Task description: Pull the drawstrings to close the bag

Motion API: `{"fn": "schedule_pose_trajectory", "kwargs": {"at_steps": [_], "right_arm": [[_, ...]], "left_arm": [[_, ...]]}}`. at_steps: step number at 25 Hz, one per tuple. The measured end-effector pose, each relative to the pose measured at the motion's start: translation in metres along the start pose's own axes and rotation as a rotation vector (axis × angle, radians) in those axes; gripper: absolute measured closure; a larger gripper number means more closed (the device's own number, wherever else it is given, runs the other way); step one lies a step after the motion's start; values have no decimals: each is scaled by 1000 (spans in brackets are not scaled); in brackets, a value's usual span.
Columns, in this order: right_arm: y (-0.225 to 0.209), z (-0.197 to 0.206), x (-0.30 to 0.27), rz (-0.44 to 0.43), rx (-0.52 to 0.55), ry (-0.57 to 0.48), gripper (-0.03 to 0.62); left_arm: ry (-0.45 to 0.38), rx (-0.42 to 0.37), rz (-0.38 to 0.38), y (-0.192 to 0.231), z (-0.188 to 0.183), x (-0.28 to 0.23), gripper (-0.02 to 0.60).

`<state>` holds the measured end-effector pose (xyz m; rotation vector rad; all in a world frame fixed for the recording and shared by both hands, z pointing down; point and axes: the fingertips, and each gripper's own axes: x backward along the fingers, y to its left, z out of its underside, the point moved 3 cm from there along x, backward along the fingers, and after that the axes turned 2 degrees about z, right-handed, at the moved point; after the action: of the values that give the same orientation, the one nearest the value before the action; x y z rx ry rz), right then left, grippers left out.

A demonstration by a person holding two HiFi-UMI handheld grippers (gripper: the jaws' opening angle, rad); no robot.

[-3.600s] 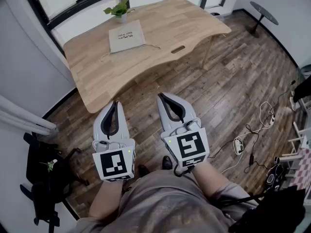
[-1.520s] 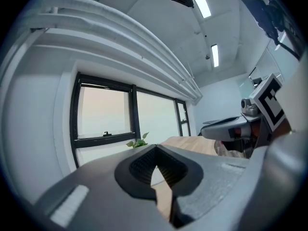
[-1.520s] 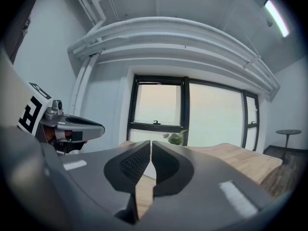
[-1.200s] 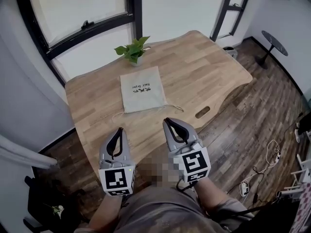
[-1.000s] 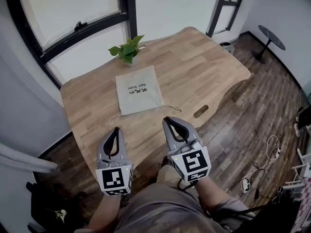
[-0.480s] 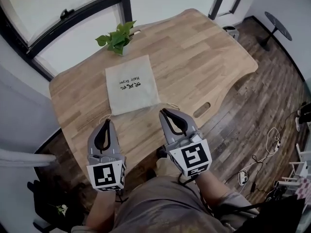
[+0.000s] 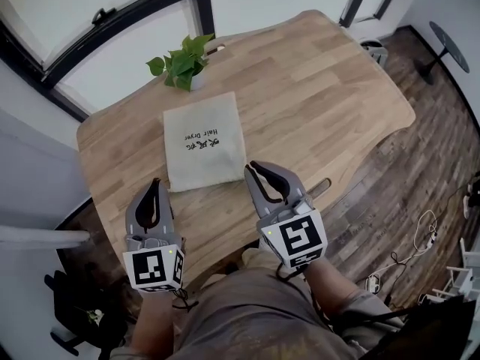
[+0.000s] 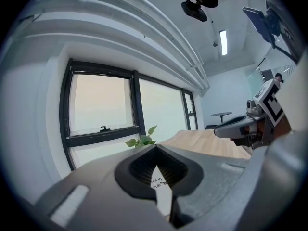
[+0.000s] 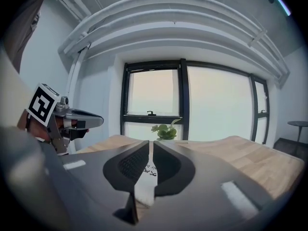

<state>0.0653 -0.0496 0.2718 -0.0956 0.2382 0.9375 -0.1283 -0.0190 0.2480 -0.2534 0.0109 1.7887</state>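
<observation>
Holding both pairs of jaws shut on nothing, your left hand-held gripper (image 7: 155, 183) and right hand-held gripper (image 7: 252, 166) hover over the counter's (image 7: 315, 73) near edge. The cloth drawstring bag (image 7: 204, 141) lies flat just ahead, near a potted plant (image 7: 182, 62).

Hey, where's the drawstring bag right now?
In the head view, the drawstring bag lies flat on the wooden table, left of centre, just this side of the potted plant; the left gripper and right gripper flank its near edge.
</observation>
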Motion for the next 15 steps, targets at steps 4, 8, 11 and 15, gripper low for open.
{"fn": "schedule_pose_trajectory", "kwargs": {"at_steps": [4,8,11,15], "right_arm": [[-15,-4,-12,-23,24,2,536],[-23,-3,-24,-52,34,28,531],[-26,5,-33,-69,45,51,517],[-31,26,-46,-79,45,80,500]], "left_arm": [[17,-23,-17,5,-3,-10,580],[53,-14,-24,16,9,-16,580],[82,18,-27,27,25,-20,580],[134,43,-8,37,59,-27,580]]}}
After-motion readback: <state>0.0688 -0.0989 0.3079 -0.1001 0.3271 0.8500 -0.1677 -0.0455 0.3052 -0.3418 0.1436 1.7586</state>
